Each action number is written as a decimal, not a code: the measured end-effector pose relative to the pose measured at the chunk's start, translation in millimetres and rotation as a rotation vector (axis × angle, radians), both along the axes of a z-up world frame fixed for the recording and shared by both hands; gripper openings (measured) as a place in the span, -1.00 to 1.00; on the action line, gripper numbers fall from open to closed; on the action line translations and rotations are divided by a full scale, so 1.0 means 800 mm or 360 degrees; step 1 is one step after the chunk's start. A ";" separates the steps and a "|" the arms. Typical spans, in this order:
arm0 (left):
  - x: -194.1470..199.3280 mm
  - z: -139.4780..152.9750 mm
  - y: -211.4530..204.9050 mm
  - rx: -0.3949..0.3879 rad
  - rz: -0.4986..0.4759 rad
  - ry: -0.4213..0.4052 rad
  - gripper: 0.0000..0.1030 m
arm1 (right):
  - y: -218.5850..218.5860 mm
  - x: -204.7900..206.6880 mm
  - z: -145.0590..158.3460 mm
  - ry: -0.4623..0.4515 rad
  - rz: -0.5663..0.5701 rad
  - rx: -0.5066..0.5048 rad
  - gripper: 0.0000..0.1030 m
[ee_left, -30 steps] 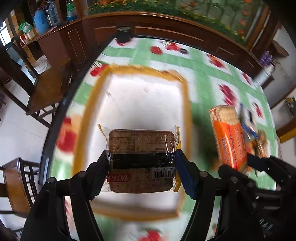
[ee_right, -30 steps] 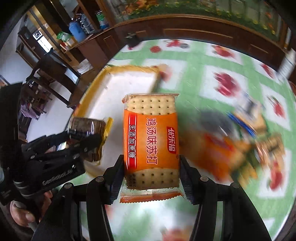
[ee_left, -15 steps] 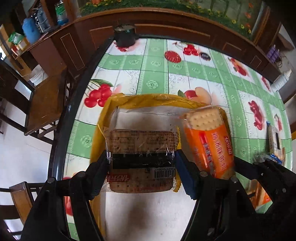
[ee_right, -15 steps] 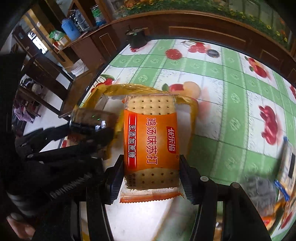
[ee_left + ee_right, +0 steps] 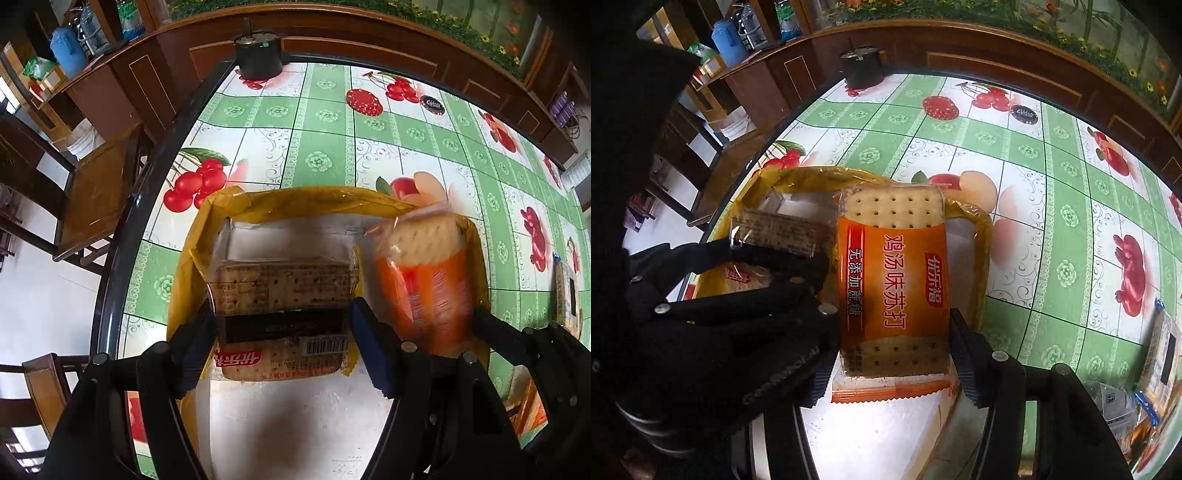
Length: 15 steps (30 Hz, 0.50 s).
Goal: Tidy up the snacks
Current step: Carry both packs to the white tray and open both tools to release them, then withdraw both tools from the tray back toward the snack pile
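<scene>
A shallow white box with a yellow rim (image 5: 303, 201) lies on the fruit-print tablecloth near the table's left edge. My left gripper (image 5: 280, 317) points down into it with a clear packet of brown crackers (image 5: 280, 280) between its pads; the jaws are opening, the pads still at the packet's sides. My right gripper (image 5: 892, 343) stands just to the right over the same box (image 5: 982, 236). It holds an orange cracker packet (image 5: 894, 280), and its jaws are opening too. The orange packet (image 5: 424, 288) looks blurred in the left wrist view.
A black pot (image 5: 258, 55) stands at the table's far edge, and a dark round disc (image 5: 432, 105) lies to its right. More snack packets (image 5: 1160, 354) are heaped at the right. Wooden chairs (image 5: 92, 192) stand beyond the table's black left rim.
Both grippers travelled with their packets and sank over the yellow-rimmed box. The orange packet came in from the right and now hangs inside the rim beside the brown one.
</scene>
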<state>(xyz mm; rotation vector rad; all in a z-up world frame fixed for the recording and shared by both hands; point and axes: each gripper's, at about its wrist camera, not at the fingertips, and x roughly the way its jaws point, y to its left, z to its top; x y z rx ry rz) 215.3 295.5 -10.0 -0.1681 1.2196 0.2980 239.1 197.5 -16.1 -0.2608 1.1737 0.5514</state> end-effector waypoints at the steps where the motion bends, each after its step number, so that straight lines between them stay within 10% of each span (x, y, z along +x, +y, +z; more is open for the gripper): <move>1: -0.001 0.003 0.002 -0.0004 0.0014 -0.0002 0.39 | 0.000 -0.001 0.002 -0.0017 0.0001 -0.0009 0.17; 15: -0.015 0.025 -0.009 0.0072 0.0023 -0.0020 0.44 | -0.027 -0.021 0.038 -0.0125 -0.0022 0.0001 0.40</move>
